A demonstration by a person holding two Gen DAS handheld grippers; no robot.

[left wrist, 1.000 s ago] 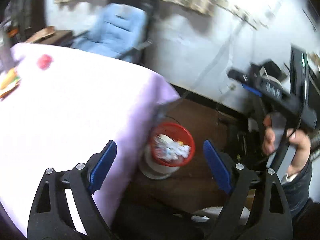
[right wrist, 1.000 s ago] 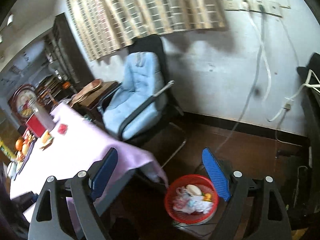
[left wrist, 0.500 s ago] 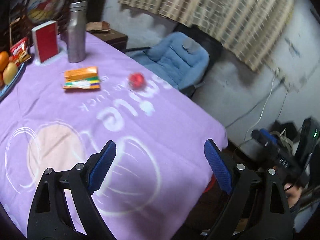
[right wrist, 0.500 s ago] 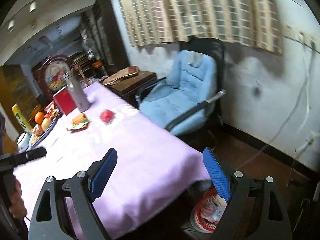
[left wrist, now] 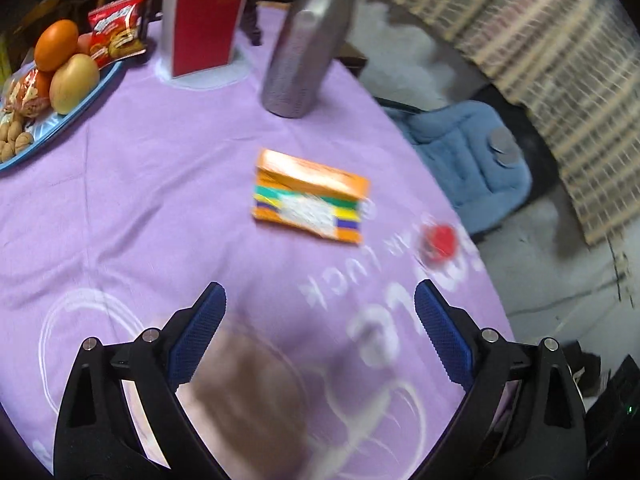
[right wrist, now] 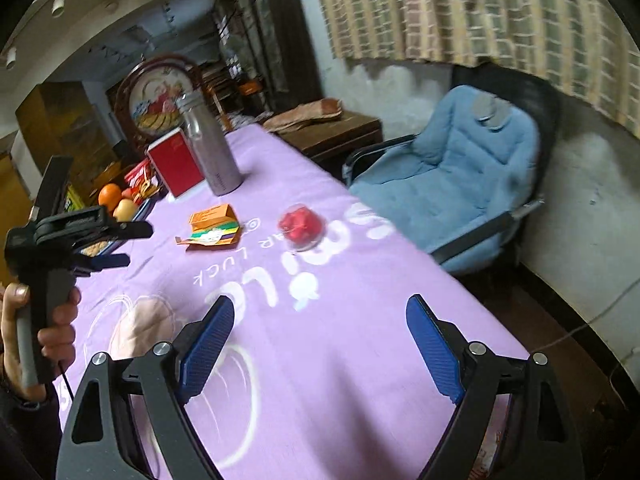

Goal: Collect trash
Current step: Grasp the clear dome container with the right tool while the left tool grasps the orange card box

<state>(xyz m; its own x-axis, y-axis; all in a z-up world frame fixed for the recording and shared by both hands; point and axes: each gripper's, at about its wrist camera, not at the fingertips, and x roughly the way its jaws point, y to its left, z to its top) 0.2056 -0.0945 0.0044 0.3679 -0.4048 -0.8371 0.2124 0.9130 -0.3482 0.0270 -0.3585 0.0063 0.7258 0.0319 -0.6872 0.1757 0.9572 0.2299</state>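
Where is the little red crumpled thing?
The red crumpled thing lies on the purple tablecloth, right of the orange packet, toward the blue chair.

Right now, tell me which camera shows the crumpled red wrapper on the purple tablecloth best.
The right wrist view: the crumpled red wrapper sits near mid-frame, fairly sharp, its clear film visible, right of the orange carton. In the left wrist view the wrapper is a motion-blurred red smear near the table's right edge.

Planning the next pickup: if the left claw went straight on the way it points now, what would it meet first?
Probably the bare purple tablecloth just ahead of the left claw, whose jaws are opening, empty. The orange box lies farther along; depth is unclear.
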